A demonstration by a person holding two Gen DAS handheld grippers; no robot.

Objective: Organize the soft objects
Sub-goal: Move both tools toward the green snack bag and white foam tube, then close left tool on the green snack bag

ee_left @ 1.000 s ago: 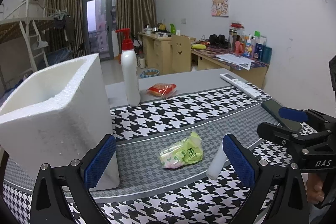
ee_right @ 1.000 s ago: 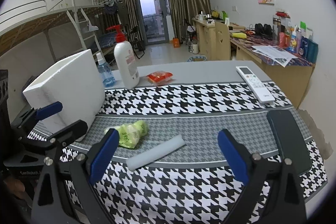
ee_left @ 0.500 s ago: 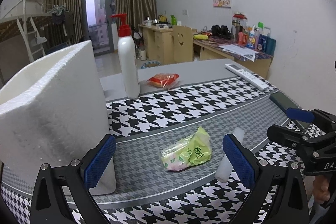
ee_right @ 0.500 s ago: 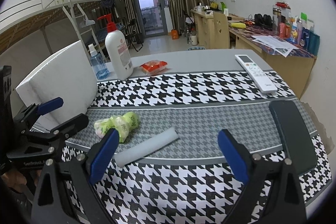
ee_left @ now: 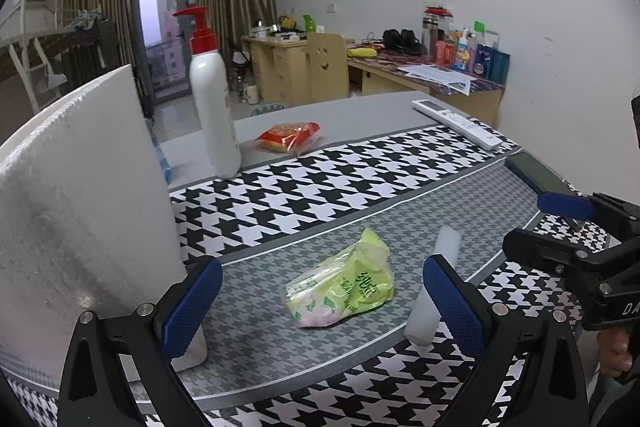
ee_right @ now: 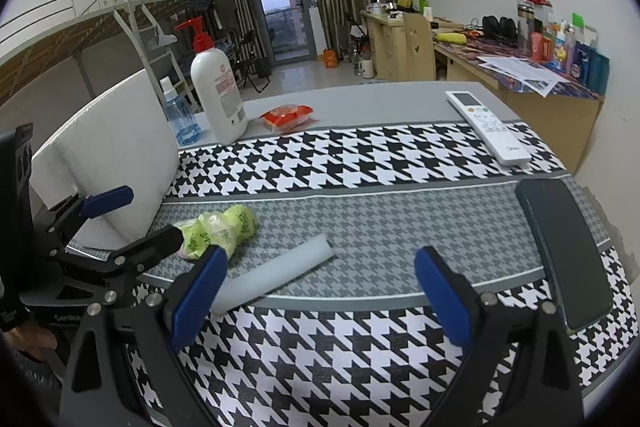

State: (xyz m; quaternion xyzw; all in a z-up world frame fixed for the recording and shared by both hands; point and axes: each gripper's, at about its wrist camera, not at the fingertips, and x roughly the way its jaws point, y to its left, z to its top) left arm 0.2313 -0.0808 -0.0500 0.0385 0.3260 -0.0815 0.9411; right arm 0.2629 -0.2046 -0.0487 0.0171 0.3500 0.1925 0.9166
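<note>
A green soft packet (ee_left: 344,287) lies on the grey band of the checked cloth, just ahead of my open left gripper (ee_left: 320,301) and between the lines of its fingers. A white foam tube (ee_left: 436,283) lies beside it, partly behind the right finger. In the right wrist view the foam tube (ee_right: 276,275) sits ahead of my open right gripper (ee_right: 320,293), near its left finger. The green packet (ee_right: 224,231) lies further left, by the left gripper (ee_right: 136,219). A red snack packet (ee_right: 286,115) lies at the back. Neither gripper holds anything.
A white foam box (ee_left: 80,207) stands at the left, close to the left finger. A pump bottle (ee_right: 218,95) and a blue spray bottle (ee_right: 180,115) stand behind it. A remote (ee_right: 488,125) and a dark phone (ee_right: 564,247) lie at the right.
The left gripper has dropped lower and closed in on the green packet. The right gripper has edged forward towards the foam tube. Nothing on the table has moved.
</note>
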